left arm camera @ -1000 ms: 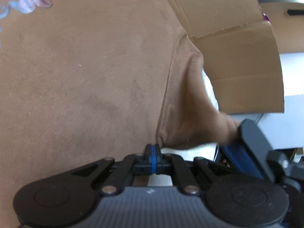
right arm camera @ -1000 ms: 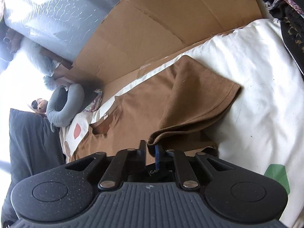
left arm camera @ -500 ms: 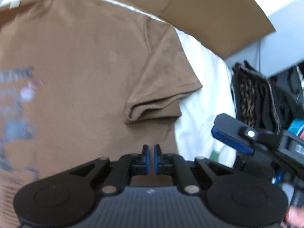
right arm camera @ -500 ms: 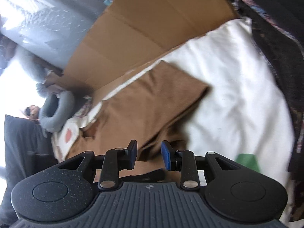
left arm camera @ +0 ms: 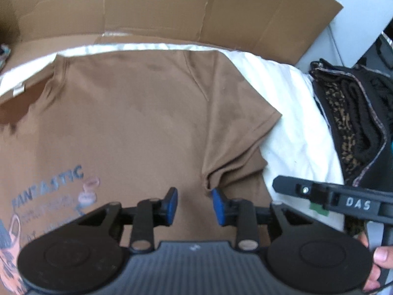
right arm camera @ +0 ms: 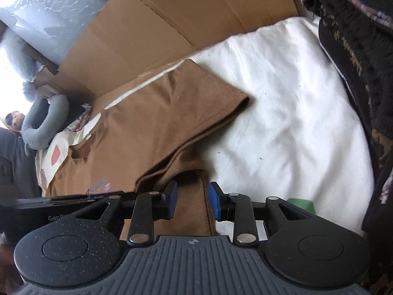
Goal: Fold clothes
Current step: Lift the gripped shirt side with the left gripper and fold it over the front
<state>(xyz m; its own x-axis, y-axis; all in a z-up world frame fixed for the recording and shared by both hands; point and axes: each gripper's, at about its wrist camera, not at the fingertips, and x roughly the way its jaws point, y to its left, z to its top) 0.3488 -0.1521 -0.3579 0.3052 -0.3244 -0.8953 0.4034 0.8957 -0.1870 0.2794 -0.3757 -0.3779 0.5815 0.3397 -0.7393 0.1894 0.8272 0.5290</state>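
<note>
Left gripper (left arm camera: 194, 205): jaws parted, nothing between them, hovering just above the chest of the brown T-shirt (left arm camera: 137, 127). Right gripper (right arm camera: 192, 202): jaws likewise parted and empty, poised over the shirt's side edge, next to the armpit.

The T-shirt lies spread face up on the white bedding (right arm camera: 289, 113), its printed lettering (left arm camera: 49, 186) near the left gripper and its collar toward the far cardboard. The right sleeve (left arm camera: 235, 132) lies flat and spread, with a bunched crease at the armpit.

Handling judgement: thin knit cloth, light, limp and not fragile. It will sag from any pinch and drag on the bedding rather than slide. Hems are the best holds: the doubled sleeve cuff, the shoulder seam or the side edge give the blue pads a firmer bite than a single layer mid-panel. The flat spread fits either a shirt laid out for folding or one smoothed between folds; the pictures do not settle which.

Count: two grippers; one brown T-shirt; one sleeve in view; one dark heap of patterned clothing (left arm camera: 353, 113) at the right; one cardboard sheet (left arm camera: 172, 9) behind; one grey neck pillow (right arm camera: 41, 123) far left.
</note>
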